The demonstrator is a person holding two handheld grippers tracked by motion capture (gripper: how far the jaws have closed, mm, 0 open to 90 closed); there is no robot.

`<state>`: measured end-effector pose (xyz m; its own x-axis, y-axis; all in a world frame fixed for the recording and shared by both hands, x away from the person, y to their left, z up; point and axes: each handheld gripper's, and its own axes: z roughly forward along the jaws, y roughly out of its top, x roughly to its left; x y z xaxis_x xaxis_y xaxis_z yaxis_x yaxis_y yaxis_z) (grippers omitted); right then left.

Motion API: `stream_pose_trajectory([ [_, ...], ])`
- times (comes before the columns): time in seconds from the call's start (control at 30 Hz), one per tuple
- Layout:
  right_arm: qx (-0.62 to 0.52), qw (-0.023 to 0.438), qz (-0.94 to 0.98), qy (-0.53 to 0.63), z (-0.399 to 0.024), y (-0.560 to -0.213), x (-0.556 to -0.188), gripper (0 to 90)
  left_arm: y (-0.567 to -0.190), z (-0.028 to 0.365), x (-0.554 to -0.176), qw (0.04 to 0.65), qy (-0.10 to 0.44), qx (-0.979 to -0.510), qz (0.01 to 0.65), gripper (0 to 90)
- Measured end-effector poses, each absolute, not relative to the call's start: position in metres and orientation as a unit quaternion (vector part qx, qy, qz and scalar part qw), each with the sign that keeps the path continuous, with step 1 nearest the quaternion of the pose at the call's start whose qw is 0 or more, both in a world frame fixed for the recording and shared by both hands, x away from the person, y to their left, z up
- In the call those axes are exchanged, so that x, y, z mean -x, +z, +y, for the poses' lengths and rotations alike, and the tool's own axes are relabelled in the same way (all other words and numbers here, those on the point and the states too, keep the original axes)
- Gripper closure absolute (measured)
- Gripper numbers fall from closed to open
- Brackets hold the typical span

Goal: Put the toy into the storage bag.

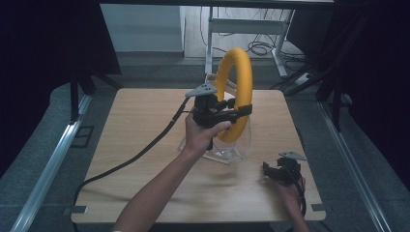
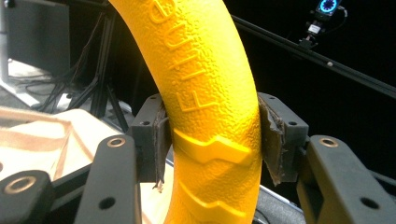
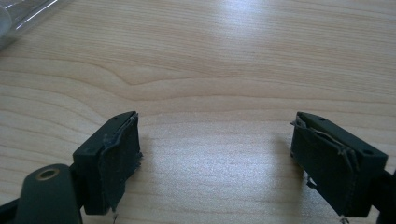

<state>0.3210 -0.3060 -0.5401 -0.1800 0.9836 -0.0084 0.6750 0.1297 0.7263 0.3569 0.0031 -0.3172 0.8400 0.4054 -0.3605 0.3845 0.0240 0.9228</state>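
The left gripper (image 1: 231,112) clamps an upright yellow ring (image 1: 235,92), held above a clear plastic container (image 1: 232,150) on the wooden table (image 1: 145,130). The right gripper (image 1: 276,170) rests near the table's corner, jaws apart and empty.

- Lab or recording rig, not a home.
- Bare wooden counter (image 1: 145,125) inside a metal rail frame (image 1: 48,164), black curtains (image 1: 43,43) both sides.
- Loose cables (image 1: 261,48) on the floor behind, desk legs (image 1: 209,43), small mounted camera with lit ring (image 2: 327,6).
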Motion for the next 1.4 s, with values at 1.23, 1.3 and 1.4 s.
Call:
stream_pose_trajectory([
  [1.23, -0.587, 0.254, 0.707, 0.301, -0.306, -0.540, -0.321, 16.1, -0.386, 0.009, -0.375, 0.611, -0.010, -0.712, 0.346, 48.4],
  [1.3, -0.587, 0.254, 0.707, 0.301, -0.306, -0.540, -0.321, 16.1, -0.387, 0.008, -0.375, 0.611, -0.008, -0.712, 0.346, 48.5],
  [1.4, -0.587, 0.254, 0.708, 0.301, -0.306, -0.540, -0.321, 16.1, -0.389, 0.008, -0.373, 0.613, -0.007, -0.710, 0.347, 48.4],
])
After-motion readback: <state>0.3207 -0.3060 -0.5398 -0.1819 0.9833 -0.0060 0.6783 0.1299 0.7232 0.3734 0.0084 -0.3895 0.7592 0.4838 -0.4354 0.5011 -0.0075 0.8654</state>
